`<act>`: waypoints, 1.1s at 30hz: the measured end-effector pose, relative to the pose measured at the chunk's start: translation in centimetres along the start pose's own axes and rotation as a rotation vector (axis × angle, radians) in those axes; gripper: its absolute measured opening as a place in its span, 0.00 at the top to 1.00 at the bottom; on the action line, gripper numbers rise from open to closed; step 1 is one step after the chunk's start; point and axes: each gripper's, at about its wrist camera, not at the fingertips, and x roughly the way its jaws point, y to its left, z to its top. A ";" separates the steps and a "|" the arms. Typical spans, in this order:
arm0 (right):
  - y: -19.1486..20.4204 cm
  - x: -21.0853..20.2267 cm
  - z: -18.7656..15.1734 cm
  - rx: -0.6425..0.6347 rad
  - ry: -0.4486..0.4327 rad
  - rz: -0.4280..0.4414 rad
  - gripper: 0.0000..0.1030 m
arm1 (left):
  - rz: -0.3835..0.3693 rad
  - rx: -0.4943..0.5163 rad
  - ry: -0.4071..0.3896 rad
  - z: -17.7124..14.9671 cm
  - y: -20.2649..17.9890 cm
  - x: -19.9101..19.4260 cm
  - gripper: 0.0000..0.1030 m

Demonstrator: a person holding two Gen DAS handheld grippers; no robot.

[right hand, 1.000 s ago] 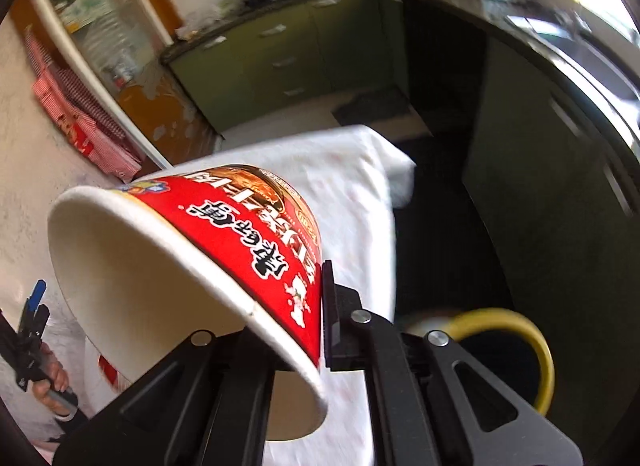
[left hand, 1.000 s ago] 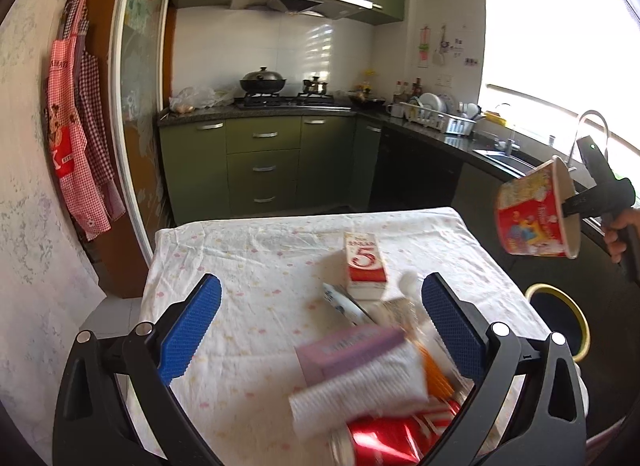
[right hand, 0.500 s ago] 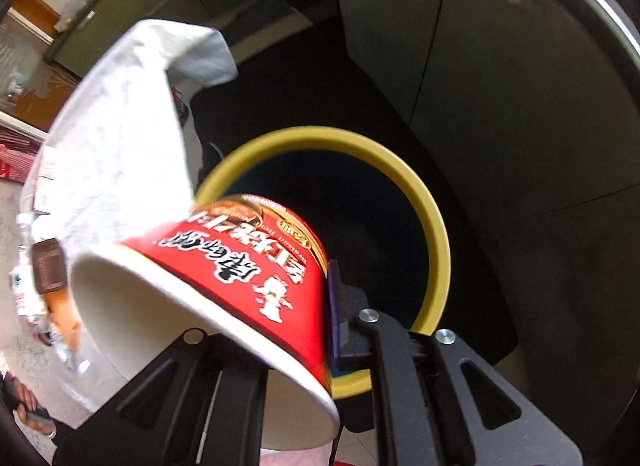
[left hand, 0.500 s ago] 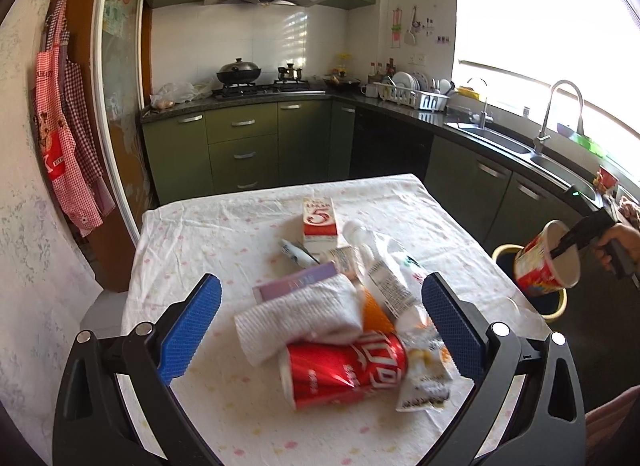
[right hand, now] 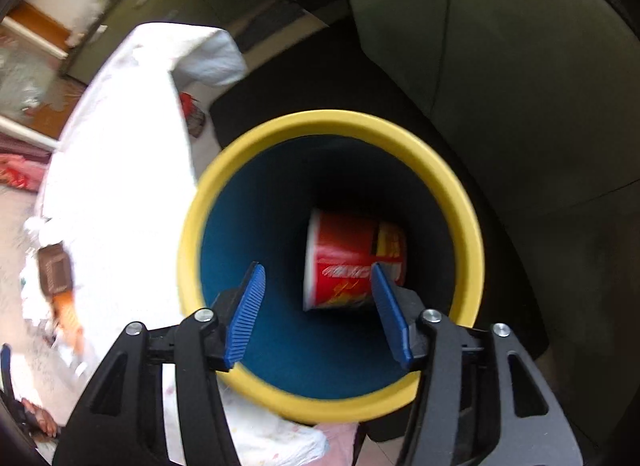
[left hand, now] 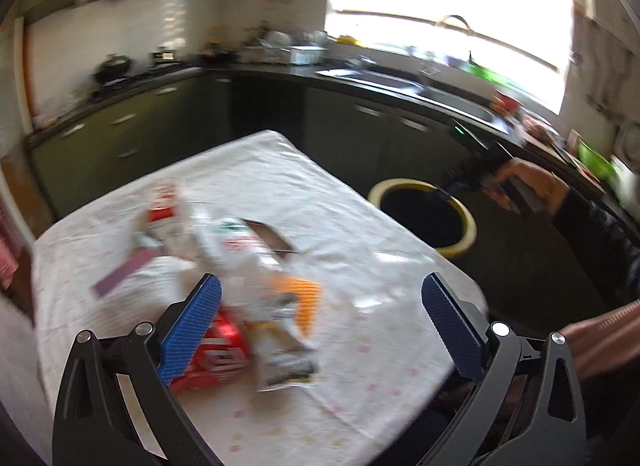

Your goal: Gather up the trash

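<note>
Several scraps lie piled on the desk (left hand: pixel 360 346) in the left view, a red can (left hand: pixel 212 354) nearest the left gripper (left hand: pixel 320 330), wide open and empty. Right view: noodle cup (right hand: pixel 352 262) inside the bin (right hand: pixel 472 250), right gripper (right hand: pixel 316 318) spread, empty; next, I judge, comes another pick from the pile

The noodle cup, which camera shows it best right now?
The right wrist view: the red noodle cup lies on its side inside the yellow-rimmed bin, seen from above. The left wrist view shows only the bin's rim; the cup is hidden.
</note>
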 end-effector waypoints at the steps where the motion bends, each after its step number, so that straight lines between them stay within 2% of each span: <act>1: 0.4 -0.4 -0.6 -0.010 -0.016 0.021 0.45 | -0.042 0.037 0.020 0.1 -1.2 0.8 0.04; 3: 1.0 -1.7 -2.5 -0.035 -0.045 0.062 0.43 | -0.097 0.110 0.058 0.3 -3.5 2.4 0.04; 6: 2.3 -2.4 -4.8 -0.080 -0.069 0.102 0.42 | -0.135 0.181 0.099 0.5 -5.7 4.9 0.04; 9: 3.2 -2.6 -6.4 -0.125 -0.073 0.144 0.41 | -0.171 0.173 0.148 0.5 -6.4 7.1 0.06; 11: 3.5 -2.9 -7.7 -0.143 -0.074 0.165 0.40 | -0.208 0.121 0.214 0.5 -6.1 9.3 0.10; 14: 4.3 -2.6 -8.4 -0.159 -0.082 0.189 0.38 | -0.240 0.065 0.291 0.2 -5.2 11.8 0.22; 15: 4.3 -2.6 -8.5 -0.162 -0.086 0.191 0.38 | -0.242 0.052 0.307 0.1 -5.0 12.4 0.29; 17: 4.3 -2.9 -9.3 -0.168 -0.090 0.200 0.38 | -0.244 0.044 0.322 -0.1 -4.6 13.0 0.37; 19: 4.3 -3.1 -10.0 -0.168 -0.095 0.210 0.38 | -0.245 0.039 0.319 -0.1 -4.5 13.5 0.60; 21: 4.1 -3.1 -10.3 -0.164 -0.102 0.212 0.38 | -0.268 0.013 0.313 0.1 -4.2 13.6 0.76; 22: 4.0 -3.2 -10.4 -0.163 -0.105 0.214 0.38 | -0.280 0.007 0.303 0.2 -4.3 13.6 0.88; 23: 3.7 -3.2 -10.6 -0.161 -0.108 0.219 0.38 | -0.283 0.010 0.287 0.5 -4.4 13.3 0.95; 25: 3.4 -3.4 -10.9 -0.155 -0.118 0.227 0.38 | -0.256 0.043 0.259 1.1 -5.0 12.7 0.94; 29: 2.6 -4.0 -11.4 -0.144 -0.149 0.223 0.38 | -0.254 0.100 0.236 3.2 -6.6 12.2 0.94; 33: 1.4 -4.6 -11.8 -0.122 -0.184 0.213 0.37 | -0.260 0.166 0.219 6.4 -8.9 13.6 0.94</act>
